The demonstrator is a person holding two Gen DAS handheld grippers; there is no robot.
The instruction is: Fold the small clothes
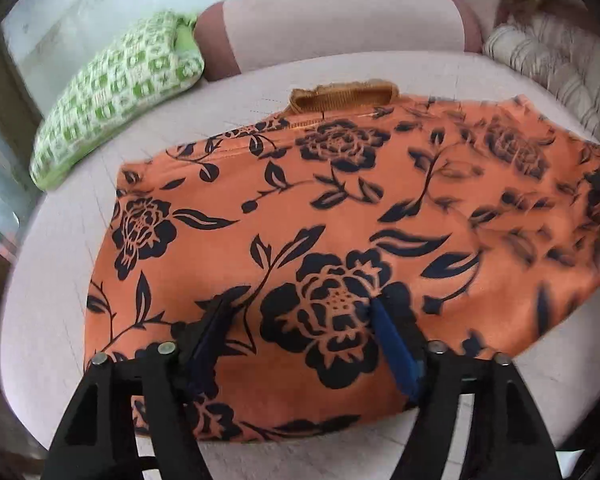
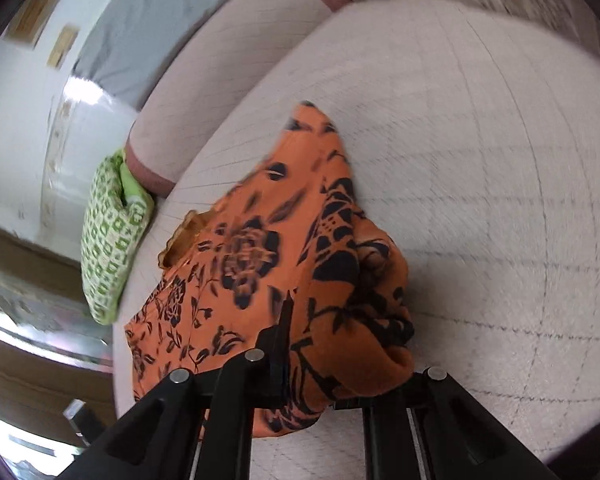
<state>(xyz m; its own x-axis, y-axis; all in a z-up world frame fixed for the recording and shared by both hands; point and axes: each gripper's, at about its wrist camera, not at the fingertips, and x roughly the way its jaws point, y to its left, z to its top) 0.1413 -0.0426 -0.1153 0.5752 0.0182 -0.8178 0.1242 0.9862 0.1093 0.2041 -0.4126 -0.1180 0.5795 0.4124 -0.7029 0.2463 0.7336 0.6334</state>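
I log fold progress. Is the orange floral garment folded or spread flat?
Partly folded: the orange floral garment has one end lifted and bunched at the right gripper.

a pale pink sofa seat (image 1: 52,280) with a thin grid pattern carries the things. on it lies an orange garment with dark flowers (image 1: 300,208), spread flat. a green and white cushion (image 1: 116,96) rests near its back corner.

Black tool (image 1: 300,308) arms, blue pads (image 1: 394,344), silver screws.
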